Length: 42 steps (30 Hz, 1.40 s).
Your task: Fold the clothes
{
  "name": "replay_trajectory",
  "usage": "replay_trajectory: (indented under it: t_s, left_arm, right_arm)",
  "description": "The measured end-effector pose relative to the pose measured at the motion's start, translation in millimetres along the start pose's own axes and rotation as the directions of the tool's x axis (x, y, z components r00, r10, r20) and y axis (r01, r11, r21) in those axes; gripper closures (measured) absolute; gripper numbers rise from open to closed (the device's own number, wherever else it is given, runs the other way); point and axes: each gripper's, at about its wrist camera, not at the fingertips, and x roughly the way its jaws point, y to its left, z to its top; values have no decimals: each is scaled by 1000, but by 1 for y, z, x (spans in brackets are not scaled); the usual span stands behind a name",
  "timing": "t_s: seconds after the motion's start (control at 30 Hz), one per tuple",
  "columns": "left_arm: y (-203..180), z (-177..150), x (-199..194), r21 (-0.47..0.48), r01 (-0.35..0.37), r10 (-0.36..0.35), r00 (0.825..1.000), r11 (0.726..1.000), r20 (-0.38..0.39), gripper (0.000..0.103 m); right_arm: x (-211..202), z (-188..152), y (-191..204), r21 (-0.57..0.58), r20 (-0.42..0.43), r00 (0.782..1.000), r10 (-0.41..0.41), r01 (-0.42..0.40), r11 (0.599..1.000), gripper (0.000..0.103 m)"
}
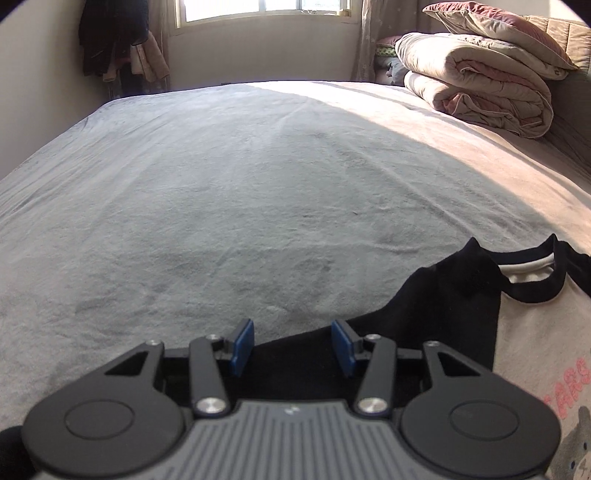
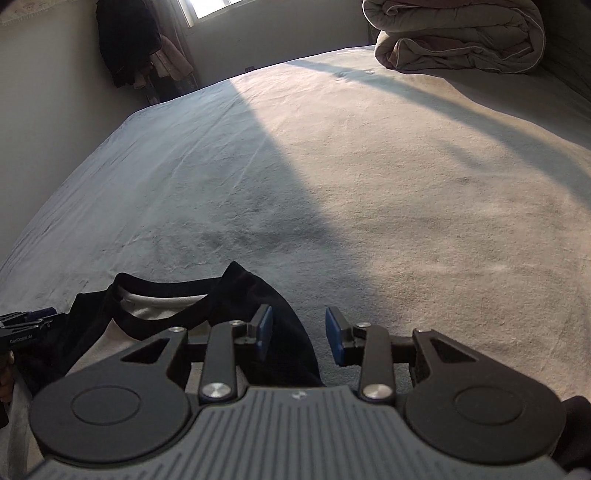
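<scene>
On the plush grey blanket [image 1: 221, 177], both tongs [image 1: 293, 347] [image 2: 299, 339] agape, empty, over a black-sleeved shirt [image 1: 443, 295].

Left hand-held gripper [image 1: 291, 347] and right hand-held gripper [image 2: 298, 339] gape, empty.

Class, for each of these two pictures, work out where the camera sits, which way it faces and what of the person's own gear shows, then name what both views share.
Left wrist view: on the left gripper, low over the bed, facing the window; its open jaws hang over the shirt's black sleeve.
Right wrist view: on the right gripper, facing likewise; jaws open at the shirt's other sleeve, with the left gripper at the left edge.
Shared: shirt, bed, folded quilt, hanging clothes.
</scene>
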Motion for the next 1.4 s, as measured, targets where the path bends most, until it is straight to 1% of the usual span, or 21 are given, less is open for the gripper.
replay_trajectory:
  t_s: [0.07,0.13,0.17,0.2,0.23,0.27,0.3,0.37,0.4,0.5,0.6,0.7,0.8,0.83,0.9,0.97,1.03,1.07,1.13,1.27,1.4]
  left_arm:
    - [0,0,3,11,2,-2,1000,1000,1,55]
    - [0,-1,2,15,13,-13,1000,1000,-3,61]
    - [-1,-2,2,21,21,-21,1000,1000,-6,68]
    - [-3,-3,1,29,26,-26,1000,999,-10,75]
    - [-5,-4,-1,37,31,-30,999,999,-15,79]
    - [-7,-5,-1,48,33,-32,999,998,-21,91]
    - [-9,-5,-2,58,32,-31,999,998,-26,98]
    - [-15,-7,-5,74,-2,3,1000,997,-15,99]
    - [-16,-8,-6,64,-31,31,1000,997,-1,100]
    - [-17,-11,-9,33,-99,98,994,995,42,100]
    - [-15,-14,-8,26,-122,121,991,992,50,101]
    - [-15,-15,-4,30,-133,132,990,991,45,101]
    - [-15,-14,-3,38,-133,132,991,990,39,100]
    - [-15,-13,-6,33,-125,123,992,992,41,99]
    - [-11,-11,-20,1,-98,98,993,995,65,97]
    - [-9,-12,-38,-33,-68,71,994,997,83,94]
    - [-7,-14,-54,-57,-41,46,994,998,96,93]
    - [-5,-16,-63,-70,-23,30,995,997,99,90]
    - [-1,-21,-80,-111,10,1,995,994,100,87]
    - [13,-39,-116,-223,97,-76,992,970,102,86]
    - [22,-63,-140,-281,141,-121,989,949,85,87]
  right_arm:
    - [10,-2,3,-11,0,1000,-7,7,1000,67]
    - [17,-5,6,-22,2,1000,-14,14,1000,66]
    - [20,-7,9,-34,8,1000,-20,20,999,67]
    - [21,-10,13,-57,18,999,-28,29,998,75]
    - [22,-12,17,-85,24,999,-35,37,996,82]
    - [22,-14,22,-114,29,999,-43,46,992,92]
    - [22,-16,27,-142,35,998,-51,56,988,94]
    - [20,-19,35,-192,57,996,-75,84,978,95]
    - [18,-20,38,-209,73,993,-88,102,973,96]
    - [9,-18,38,-209,145,981,-126,154,966,97]
    - [4,-17,37,-210,187,972,-143,181,961,98]
    - [12,-19,38,-228,178,970,-168,207,952,98]
    - [24,-24,37,-230,141,971,-195,224,947,98]
    - [26,-26,38,-232,137,970,-202,229,945,97]
    - [21,-27,44,-235,128,971,-203,229,945,89]
    - [12,-28,50,-236,116,977,-182,205,950,87]
    - [-1,-31,57,-241,114,981,-157,181,953,77]
    - [-8,-33,61,-245,119,982,-148,173,954,65]
    - [-21,-37,68,-252,127,984,-126,155,955,64]
    - [-47,-49,90,-255,99,993,-60,83,963,64]
    - [-72,-70,121,-271,72,997,23,-3,963,64]
